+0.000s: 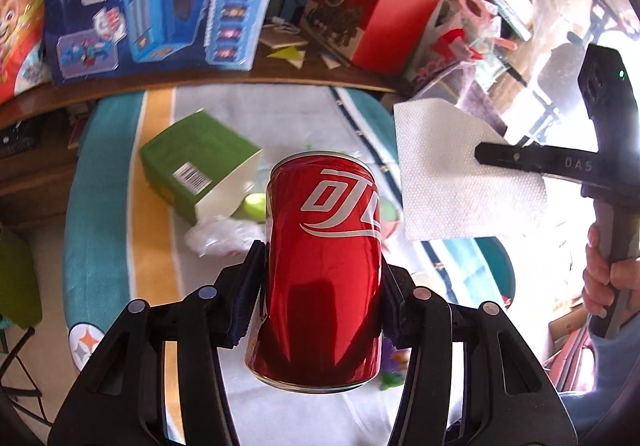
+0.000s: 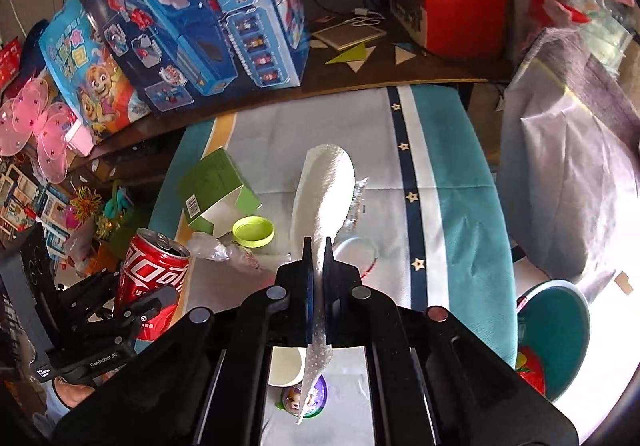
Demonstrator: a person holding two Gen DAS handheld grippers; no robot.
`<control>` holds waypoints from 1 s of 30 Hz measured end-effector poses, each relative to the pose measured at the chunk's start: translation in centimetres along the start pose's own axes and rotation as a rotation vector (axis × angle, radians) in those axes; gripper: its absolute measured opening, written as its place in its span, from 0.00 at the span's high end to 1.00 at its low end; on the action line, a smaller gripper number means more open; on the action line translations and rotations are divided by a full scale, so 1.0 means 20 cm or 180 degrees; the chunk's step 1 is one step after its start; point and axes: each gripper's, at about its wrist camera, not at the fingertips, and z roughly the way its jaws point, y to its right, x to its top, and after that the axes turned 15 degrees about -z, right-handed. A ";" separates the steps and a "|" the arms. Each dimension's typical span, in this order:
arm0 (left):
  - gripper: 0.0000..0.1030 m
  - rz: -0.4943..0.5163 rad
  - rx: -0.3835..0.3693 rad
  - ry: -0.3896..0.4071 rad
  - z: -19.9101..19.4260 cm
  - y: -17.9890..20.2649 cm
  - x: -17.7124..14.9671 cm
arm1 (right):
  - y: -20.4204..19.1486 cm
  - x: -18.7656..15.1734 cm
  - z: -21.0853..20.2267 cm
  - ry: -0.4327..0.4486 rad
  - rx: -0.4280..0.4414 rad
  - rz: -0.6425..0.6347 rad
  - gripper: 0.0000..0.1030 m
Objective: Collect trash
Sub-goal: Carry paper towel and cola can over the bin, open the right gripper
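Left tongs (image 1: 322,282) clamped on an opened red Coca-Cola can (image 1: 322,270), pads pressing its dented sides, the can lifted clear of the surface (image 2: 452,166). Right tongs (image 2: 318,246) pinched shut on a white paper towel (image 2: 326,190), the sheet standing edge-on ahead of the pads and trailing loose beneath them. Both pieces of trash in the air, side by side, above the striped teal-and-white cover. Still lying on the surface, beyond the can: a green carton (image 2: 216,190) tipped on its side with its open end toward the camera, a lime-green plastic lid (image 2: 253,231) just beside it, crumpled clear plastic wrap (image 2: 222,250) near both. Close under the right tongs, a white paper cup (image 2: 285,366) and a small cartoon-printed object, only partly visible. To the right, off the surface edge, a teal bin (image 2: 560,326), probably the destination, though that is a guess. Likely trouble from here: leftover drink spilling through the open top if the can tips further; the thin wall buckling or slipping under a harder squeeze; the limp towel sliding out of the narrow pinch, or its hanging tail snagging the cup below; the two tools bumping on the way to one bin.
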 end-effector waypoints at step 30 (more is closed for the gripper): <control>0.50 0.1341 -0.0506 -0.0898 0.63 1.33 -0.45 | 1.18 -1.06 -0.46 0.0141 -0.0523 0.1450 0.96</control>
